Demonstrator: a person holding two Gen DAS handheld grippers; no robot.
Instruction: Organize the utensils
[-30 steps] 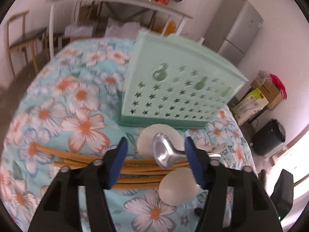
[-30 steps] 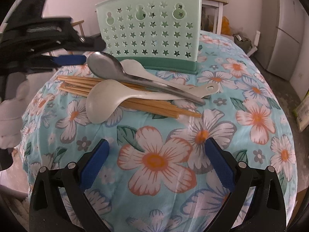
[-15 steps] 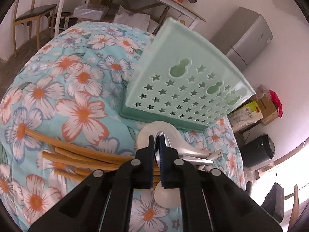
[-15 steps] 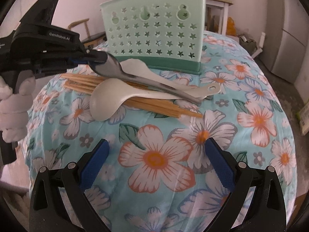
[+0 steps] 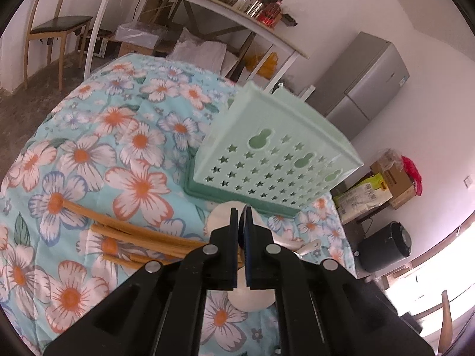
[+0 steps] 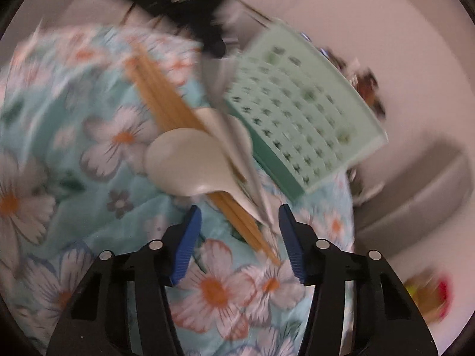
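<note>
My left gripper (image 5: 242, 212) is shut on the bowl of a metal spoon (image 6: 212, 71), which its fingers almost wholly hide in the left wrist view. In the blurred right wrist view that spoon hangs from it near the mint-green star-holed utensil holder (image 5: 276, 154) (image 6: 302, 112). Wooden chopsticks (image 5: 133, 231) (image 6: 160, 95) lie on the floral cloth under two white spoons (image 6: 184, 160) (image 6: 234, 130). My right gripper (image 6: 239, 207) is closing. The ends of the chopsticks and a white spoon handle lie between its blue pads, which do not touch them.
The floral tablecloth (image 5: 74, 154) falls away at a rounded edge. Beyond stand a wooden chair (image 5: 56, 26), a long white table with clutter (image 5: 207, 3), a grey fridge (image 5: 365, 80), cardboard boxes (image 5: 392, 178) and a black bin (image 5: 386, 246).
The left gripper closed on the metal spoon's bowl and drew it up off the pile. The right gripper rolled, moved in over the handle ends, and its jaws narrowed.
</note>
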